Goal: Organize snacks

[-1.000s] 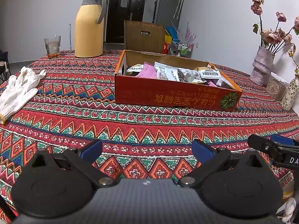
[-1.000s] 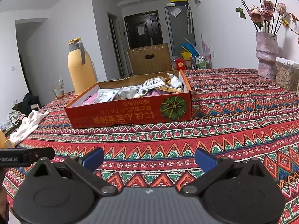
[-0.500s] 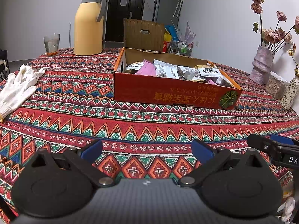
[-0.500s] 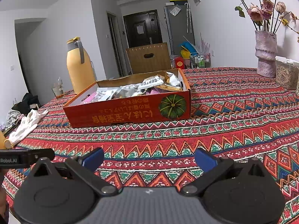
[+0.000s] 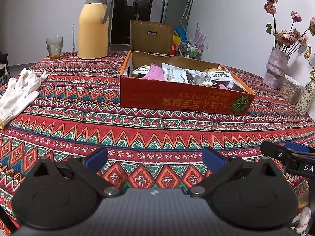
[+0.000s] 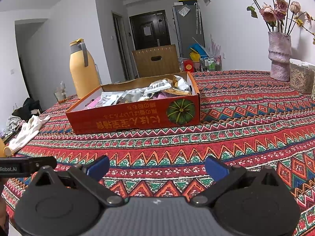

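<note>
Left gripper (image 5: 154,158) hovers low over the patterned red, green and orange tablecloth (image 5: 137,133), blue-padded fingers (image 5: 96,158) spread wide with nothing between them. Right gripper (image 6: 156,164) sits the same way, jaws wide apart and empty above the cloth. Ahead of both, well clear of the fingertips, sits the shallow red cardboard box with a green pumpkin print (image 6: 135,119), its printed lettering upside down from here. Inside it lies a loose heap of snack packets in silver, white and pink wrappers (image 5: 183,74), piled toward the pumpkin end. The packets overlap, so their number and labels are hard to make out. Beyond the box stand a yellow thermos jug with a grey handle (image 5: 92,25) and a drinking glass (image 5: 54,46); white cotton gloves (image 5: 18,95) lie off to the left, partly cut off by the frame.
</note>
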Demonstrator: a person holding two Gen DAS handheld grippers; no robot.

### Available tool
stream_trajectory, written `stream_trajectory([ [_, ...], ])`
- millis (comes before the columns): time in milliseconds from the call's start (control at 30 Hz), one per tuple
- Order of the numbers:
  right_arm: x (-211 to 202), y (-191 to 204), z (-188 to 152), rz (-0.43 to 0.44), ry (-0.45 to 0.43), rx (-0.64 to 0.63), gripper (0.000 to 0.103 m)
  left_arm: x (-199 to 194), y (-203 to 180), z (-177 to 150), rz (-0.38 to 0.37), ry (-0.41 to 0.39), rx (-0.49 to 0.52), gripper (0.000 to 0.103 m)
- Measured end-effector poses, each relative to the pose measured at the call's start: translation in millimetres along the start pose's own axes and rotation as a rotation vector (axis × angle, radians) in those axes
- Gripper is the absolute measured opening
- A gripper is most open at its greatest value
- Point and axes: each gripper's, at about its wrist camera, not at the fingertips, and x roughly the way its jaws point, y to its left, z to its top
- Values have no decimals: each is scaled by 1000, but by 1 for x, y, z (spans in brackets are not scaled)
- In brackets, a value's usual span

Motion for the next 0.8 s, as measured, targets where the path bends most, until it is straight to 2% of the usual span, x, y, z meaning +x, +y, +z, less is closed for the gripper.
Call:
stream_trajectory([
  [800,-1,-3,-1,-7,5,1,103,-3,2,1,-13,-12,-2,103],
])
